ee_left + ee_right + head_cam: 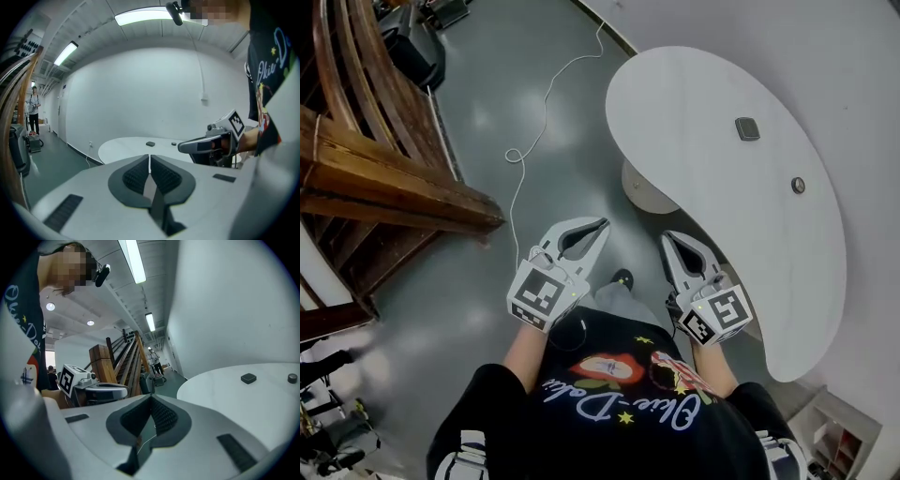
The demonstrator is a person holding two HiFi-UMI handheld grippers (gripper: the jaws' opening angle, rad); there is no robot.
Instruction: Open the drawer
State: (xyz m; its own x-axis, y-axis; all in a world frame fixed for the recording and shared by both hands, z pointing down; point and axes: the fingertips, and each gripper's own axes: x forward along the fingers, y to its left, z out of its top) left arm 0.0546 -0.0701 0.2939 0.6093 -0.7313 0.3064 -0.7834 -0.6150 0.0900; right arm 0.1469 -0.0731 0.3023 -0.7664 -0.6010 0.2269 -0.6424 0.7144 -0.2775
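Observation:
No drawer shows in any view. My left gripper [602,223] is held in front of the person's body above the grey floor, jaws closed tip to tip with nothing between them. My right gripper [667,236] hangs beside it near the rim of the white curved table [722,103], also shut and empty. In the left gripper view the closed pads [140,174] point toward the table, with the right gripper [211,140] at the side. In the right gripper view the left gripper [93,389] shows at the left.
A small dark square object [747,128] and a round dark one [798,186] lie on the table. A wooden stair structure [384,187] stands at the left. A white cable [534,122] runs across the floor. A white shelf unit [839,436] sits at the bottom right.

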